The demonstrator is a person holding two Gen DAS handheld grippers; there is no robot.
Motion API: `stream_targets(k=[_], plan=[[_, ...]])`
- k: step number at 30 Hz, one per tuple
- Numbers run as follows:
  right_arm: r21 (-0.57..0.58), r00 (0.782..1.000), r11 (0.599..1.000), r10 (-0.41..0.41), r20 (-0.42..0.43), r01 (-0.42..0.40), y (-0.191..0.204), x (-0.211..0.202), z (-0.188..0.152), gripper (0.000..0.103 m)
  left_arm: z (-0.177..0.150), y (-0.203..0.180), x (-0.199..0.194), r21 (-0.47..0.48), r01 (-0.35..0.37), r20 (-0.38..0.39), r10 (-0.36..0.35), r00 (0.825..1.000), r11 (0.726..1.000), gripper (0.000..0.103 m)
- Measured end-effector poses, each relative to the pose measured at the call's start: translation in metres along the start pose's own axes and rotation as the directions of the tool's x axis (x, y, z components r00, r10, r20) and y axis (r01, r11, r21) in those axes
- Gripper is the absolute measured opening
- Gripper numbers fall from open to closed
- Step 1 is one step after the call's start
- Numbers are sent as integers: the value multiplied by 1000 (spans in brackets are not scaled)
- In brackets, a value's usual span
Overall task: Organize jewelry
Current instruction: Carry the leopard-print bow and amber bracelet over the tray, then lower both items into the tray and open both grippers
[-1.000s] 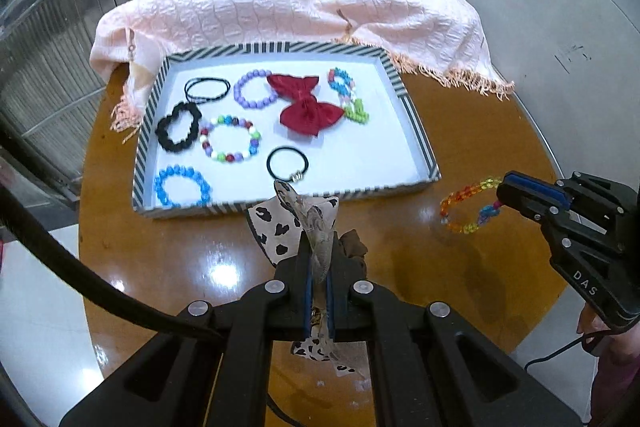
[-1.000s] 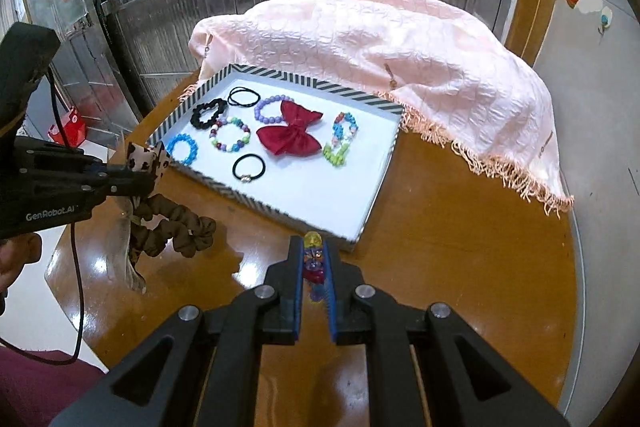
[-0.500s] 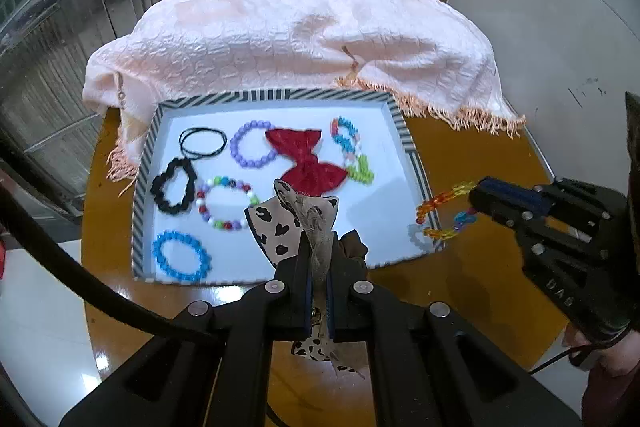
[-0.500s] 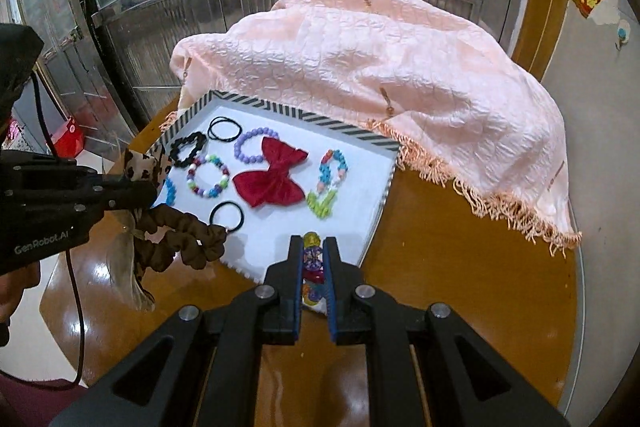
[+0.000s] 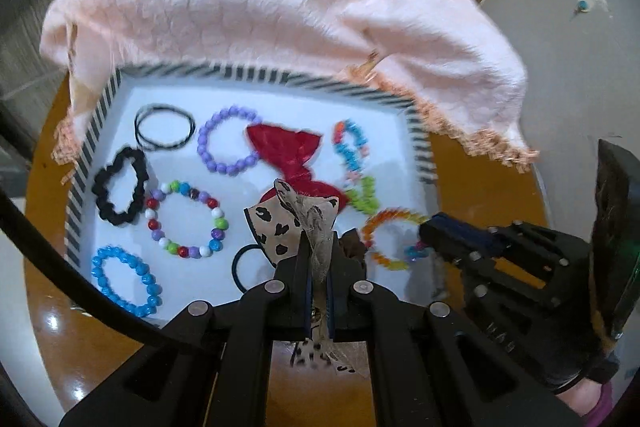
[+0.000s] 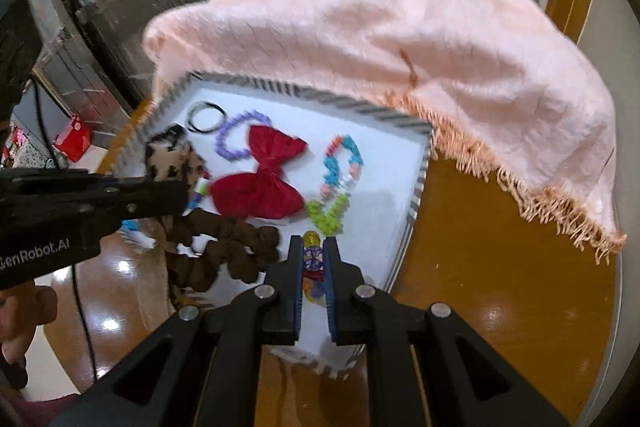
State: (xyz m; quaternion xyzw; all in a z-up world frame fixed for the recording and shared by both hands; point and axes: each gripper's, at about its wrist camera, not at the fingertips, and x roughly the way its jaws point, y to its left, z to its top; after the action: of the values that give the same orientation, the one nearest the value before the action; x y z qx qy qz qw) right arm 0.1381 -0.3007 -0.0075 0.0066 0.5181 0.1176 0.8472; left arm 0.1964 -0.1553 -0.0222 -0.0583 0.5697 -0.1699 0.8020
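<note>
My left gripper (image 5: 318, 251) is shut on a leopard-print hair bow (image 5: 280, 223), which hangs over the near middle of the white tray with a striped rim (image 5: 256, 77). From the right wrist, this left gripper (image 6: 176, 187) shows with a brown scrunchie (image 6: 228, 243) dangling under the bow. My right gripper (image 6: 312, 255) is shut on a multicoloured bead bracelet (image 6: 311, 259) above the tray's near right part. In the left wrist view that bracelet (image 5: 384, 223) is an orange loop at the right gripper (image 5: 430, 231). A red bow (image 5: 288, 151) lies mid-tray.
Several bracelets and hair ties lie in the tray: purple beads (image 5: 228, 139), black ties (image 5: 164, 127), black scrunchie (image 5: 120, 187), blue beads (image 5: 124, 281). A pink fringed cloth (image 6: 400, 27) covers the back of the round wooden table (image 6: 500, 287).
Both grippers have moved forward and down from the bare table in front of the tray to above it. Each has kept its hold on its item.
</note>
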Motion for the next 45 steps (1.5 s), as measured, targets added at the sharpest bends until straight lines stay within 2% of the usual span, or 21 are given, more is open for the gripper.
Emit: stream_targets(k=[3,8,13,16,18,21,22,26,35,41,45], plan=[[20,999,1000,-19,-37,20,-10,18,0,9,3,11,20,-36,-27,-20,27,999,999,4],[-14,996,998,-62,-61,61,-10,33,2,9,15,24,37,-101,-50,-14,48,999,994,4],[-21,996,997,-71,-57,70,-8,36,4,9,16,21,43,-83,-70,-16,69,997,994,4],[-13,996,997,-70,-48,70,-10,32,2,19,13,21,42,-83,-69,-17,68,998,994,5],[-5,997,998,-69,-40,69,-10,29,0,31,11,21,38,-79,-64,-19,63,998,995,10],[16,998,998,-54,-21,54,-10,18,-4,34,9,20,29,-64,-82,-6,81,997,995,25],[23,999,998,-52,-12,52,-10,14,-6,35,8,20,25,-61,-84,1,85,996,995,27],[63,998,997,-46,38,44,-9,-4,-14,45,-1,18,8,-50,-130,16,131,991,990,27],[150,992,989,-9,123,-9,6,-30,-28,49,-30,9,-26,-4,-186,61,186,981,983,27],[172,986,985,-26,167,-3,27,-45,-40,62,-50,9,-50,-11,-228,117,227,967,974,27],[178,982,984,-39,187,5,40,-53,-46,65,-60,10,-66,-11,-249,155,248,956,968,27]])
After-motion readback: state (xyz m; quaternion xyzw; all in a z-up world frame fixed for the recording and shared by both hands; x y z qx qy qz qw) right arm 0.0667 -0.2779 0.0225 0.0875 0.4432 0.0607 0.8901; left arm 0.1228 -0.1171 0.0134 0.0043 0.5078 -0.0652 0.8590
